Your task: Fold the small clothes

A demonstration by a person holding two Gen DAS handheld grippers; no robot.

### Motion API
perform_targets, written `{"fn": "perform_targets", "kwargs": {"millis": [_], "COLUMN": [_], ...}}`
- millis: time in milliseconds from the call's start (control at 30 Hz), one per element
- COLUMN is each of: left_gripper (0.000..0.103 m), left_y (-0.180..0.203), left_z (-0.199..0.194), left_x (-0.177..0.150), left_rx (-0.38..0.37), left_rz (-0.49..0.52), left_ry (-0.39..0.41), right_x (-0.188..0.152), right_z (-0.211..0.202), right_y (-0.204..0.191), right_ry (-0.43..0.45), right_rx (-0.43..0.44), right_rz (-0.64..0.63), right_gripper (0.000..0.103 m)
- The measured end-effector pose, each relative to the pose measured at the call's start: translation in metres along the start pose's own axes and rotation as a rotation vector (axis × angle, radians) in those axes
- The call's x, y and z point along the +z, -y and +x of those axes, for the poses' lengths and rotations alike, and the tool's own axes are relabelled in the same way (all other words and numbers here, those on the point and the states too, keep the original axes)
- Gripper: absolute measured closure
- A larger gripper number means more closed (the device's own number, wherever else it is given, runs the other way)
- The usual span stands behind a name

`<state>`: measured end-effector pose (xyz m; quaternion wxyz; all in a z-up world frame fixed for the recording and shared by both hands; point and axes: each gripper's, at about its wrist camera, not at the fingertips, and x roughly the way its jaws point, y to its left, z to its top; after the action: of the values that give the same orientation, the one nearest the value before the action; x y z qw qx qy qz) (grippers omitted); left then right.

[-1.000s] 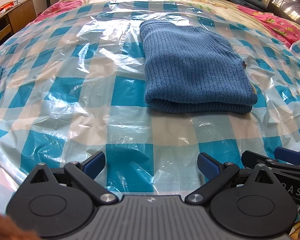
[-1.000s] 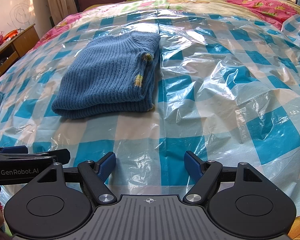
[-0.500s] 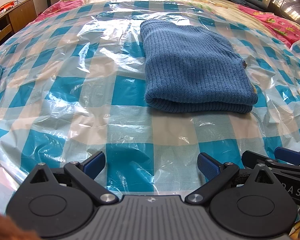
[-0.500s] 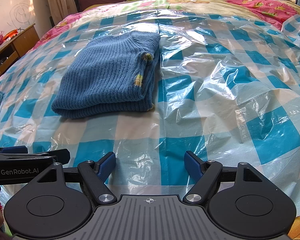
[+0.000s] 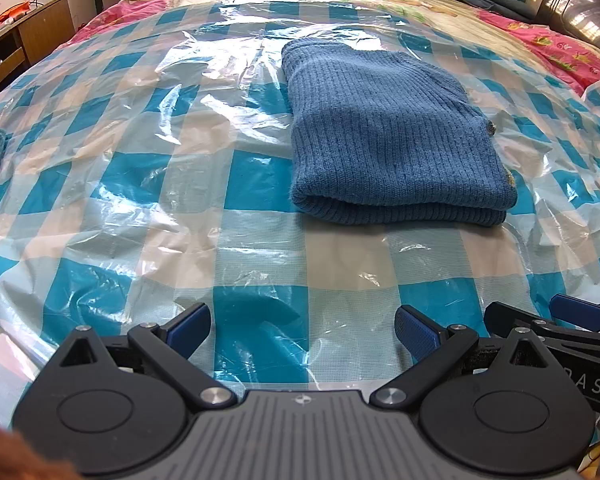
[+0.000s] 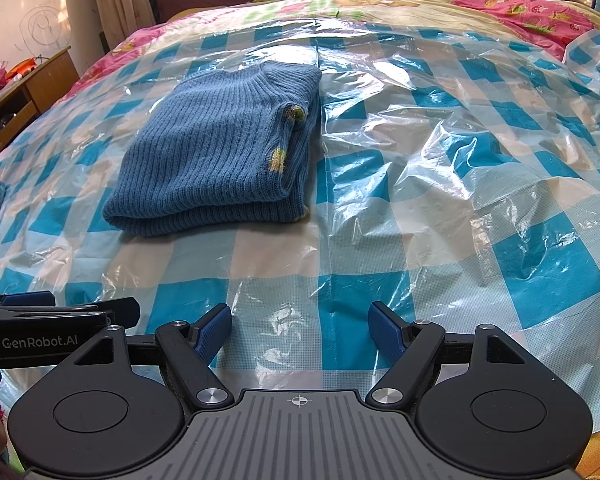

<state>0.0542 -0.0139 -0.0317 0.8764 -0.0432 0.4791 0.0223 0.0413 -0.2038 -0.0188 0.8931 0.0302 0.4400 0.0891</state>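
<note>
Already the blue sweater [image 5: 396, 136] lies folded mid-bed on the checked plastic sheet [image 5: 148, 184]. Both the left tongs [image 5: 302, 330] and right tongs [image 6: 300, 330] gape empty at the near edge; best leave the bundle undisturbed.

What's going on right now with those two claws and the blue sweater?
Left claw open, empty. Right claw open, empty. Blue sweater folded flat on plastic sheet, untouched. Nothing between claws and sweater.
</note>
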Motion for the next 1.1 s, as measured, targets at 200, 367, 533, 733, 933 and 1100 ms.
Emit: {"fn": "perform_targets", "kwargs": {"millis": [200, 367, 533, 733, 933, 1100], "left_gripper": [0.0, 0.0, 0.0, 0.0, 0.0, 0.0], "left_y": [-0.0009, -0.0009, -0.0011, -0.001, -0.001, -0.001], "left_z": [0.0005, -0.0001, -0.0001, -0.0001, -0.0002, -0.0004], "left_x": [-0.0013, -0.0006, -0.0009, -0.001, -0.001, -0.001], "left_rx": [0.007, 0.009, 0.01, 0.01, 0.011, 0.012], "left_rz": [0.001, -0.001, -0.001, -0.001, -0.002, -0.003], "left_ry": [-0.004, -0.009, -0.01, -0.009, -0.011, -0.012], "right_x": [-0.0001, -0.0004, -0.0004, -0.0006, -0.0007, -0.0009], "right_z": [0.0001, 0.0001, 0.0001, 0.0002, 0.0002, -0.0001], "right_y": [-0.0001, 0.0004, -0.0001, -0.0003, -0.0004, 0.0003], "right_ry": [0.0, -0.001, -0.001, -0.001, -0.001, -0.001], "right_rx": [-0.001, -0.001, -0.001, -0.001, -0.002, -0.002], "right_rz": [-0.002, -0.005, -0.006, -0.006, -0.006, -0.006], "right_gripper": [0.026, 0.026, 0.026, 0.026, 0.026, 0.025]}}
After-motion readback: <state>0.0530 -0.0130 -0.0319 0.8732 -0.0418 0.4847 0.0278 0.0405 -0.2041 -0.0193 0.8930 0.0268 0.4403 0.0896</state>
